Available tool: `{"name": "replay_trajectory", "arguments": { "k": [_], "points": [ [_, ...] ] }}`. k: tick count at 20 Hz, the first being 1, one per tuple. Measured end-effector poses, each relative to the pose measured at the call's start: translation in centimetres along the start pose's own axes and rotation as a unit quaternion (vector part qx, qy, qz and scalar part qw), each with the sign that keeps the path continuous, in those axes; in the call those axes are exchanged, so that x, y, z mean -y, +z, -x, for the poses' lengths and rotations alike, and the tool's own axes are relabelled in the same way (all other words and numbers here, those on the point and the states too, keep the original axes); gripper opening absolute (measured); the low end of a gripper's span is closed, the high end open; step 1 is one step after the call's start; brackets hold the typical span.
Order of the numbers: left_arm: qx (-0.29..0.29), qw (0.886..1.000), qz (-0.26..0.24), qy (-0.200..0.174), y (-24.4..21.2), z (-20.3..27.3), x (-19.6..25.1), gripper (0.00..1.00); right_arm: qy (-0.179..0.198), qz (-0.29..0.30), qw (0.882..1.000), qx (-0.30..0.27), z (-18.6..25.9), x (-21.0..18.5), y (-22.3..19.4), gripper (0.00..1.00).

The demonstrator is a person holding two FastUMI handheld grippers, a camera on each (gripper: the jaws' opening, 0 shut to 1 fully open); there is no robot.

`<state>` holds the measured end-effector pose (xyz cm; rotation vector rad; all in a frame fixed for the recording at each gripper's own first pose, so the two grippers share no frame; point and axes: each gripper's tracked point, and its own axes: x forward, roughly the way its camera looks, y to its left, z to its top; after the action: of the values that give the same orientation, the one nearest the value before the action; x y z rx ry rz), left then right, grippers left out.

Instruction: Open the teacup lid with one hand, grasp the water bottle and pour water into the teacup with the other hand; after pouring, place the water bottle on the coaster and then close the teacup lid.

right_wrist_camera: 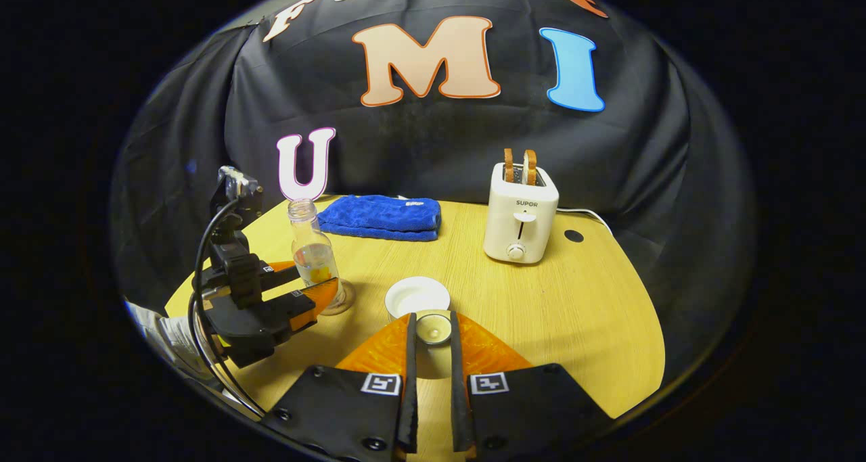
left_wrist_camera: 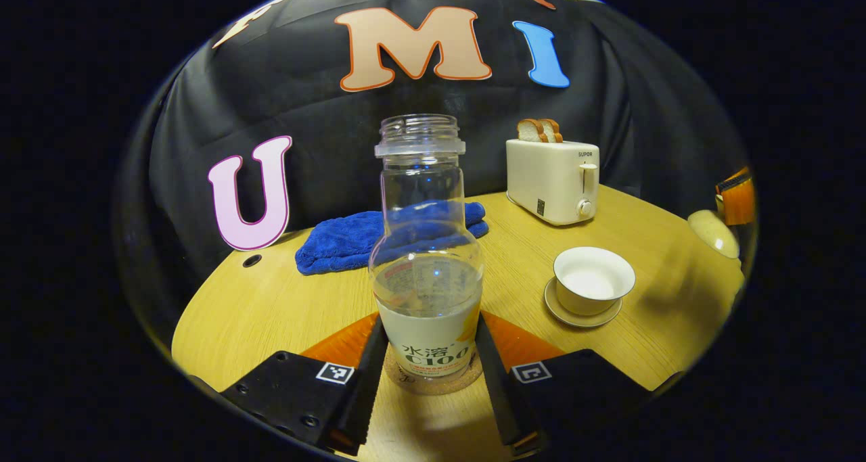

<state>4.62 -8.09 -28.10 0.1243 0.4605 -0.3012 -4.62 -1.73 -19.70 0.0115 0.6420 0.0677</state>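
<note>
Two claws were seen: the left claw (left_wrist_camera: 427, 371) closed low on the smooth, half-full bottle (left_wrist_camera: 426, 259), best gripped there, the right claw (right_wrist_camera: 431, 354) clamped on the fragile lid (right_wrist_camera: 433, 328).

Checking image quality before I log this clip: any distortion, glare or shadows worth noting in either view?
Left gripper view: strong fisheye bend curves the table edge; small glints on the water bottle; the teacup throws a soft shadow to its right; focus sharp. Right gripper view: same bending; the toaster is crisp; the lid sits dim between the gripper's fingers.
</note>
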Motion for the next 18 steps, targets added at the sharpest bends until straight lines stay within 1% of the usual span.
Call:
{"name": "replay_trajectory", "arguments": {
  "k": [1, 4, 9, 10, 11, 12, 13, 14, 15, 18],
  "points": [
    [0.002, 1.0, 0.005, 0.001, -0.1, 0.6, -0.3, 0.69, 0.001, 0.002, 1.0, -0.001, 0.0, -0.2, 0.1, 0.2],
    [0.003, 1.0, 0.015, 0.003, -0.3, 0.6, -0.3, 0.72, 0.003, 0.003, 1.0, 0.001, -0.1, -0.6, 0.3, 0.21],
    [-0.004, 1.0, 0.017, 0.003, -0.3, 1.3, -0.3, 0.76, 0.006, -0.004, 1.0, 0.006, -0.5, -0.6, 1.0, 0.21],
    [-0.001, 1.0, 0.015, 0.001, -0.1, 1.4, -0.2, 0.82, 0.007, -0.006, 1.0, 0.007, -0.6, -0.6, 1.0, 0.21],
    [0.0, 1.0, 0.011, 0.002, 0.0, 1.6, -0.2, 0.86, 0.009, -0.007, 1.0, 0.009, -0.7, -0.6, 1.2, 0.23],
    [0.001, 1.0, 0.006, 0.001, 0.0, 1.8, -0.2, 0.95, 0.01, -0.009, 1.0, 0.011, -0.8, -0.6, 1.2, 0.21],
    [0.002, 1.0, 0.003, 0.002, 0.2, 2.2, -0.1, 0.98, 0.012, -0.011, 1.0, 0.012, -1.0, -0.6, 1.4, 0.21],
    [0.005, 1.0, -0.001, 0.003, 0.4, 2.5, -0.1, 0.98, 0.014, -0.012, 1.0, 0.013, -1.2, -0.8, 1.5, 0.23],
    [0.007, 1.0, -0.002, 0.004, 0.6, 2.8, -0.1, 0.98, 0.017, -0.014, 1.0, 0.016, -1.6, -0.9, 1.7, 0.21],
    [0.007, 1.0, 0.007, 0.005, 0.9, 4.3, 0.1, 0.97, 0.027, -0.018, 0.999, 0.023, -2.9, -1.2, 2.2, 0.21]
  ]
}}
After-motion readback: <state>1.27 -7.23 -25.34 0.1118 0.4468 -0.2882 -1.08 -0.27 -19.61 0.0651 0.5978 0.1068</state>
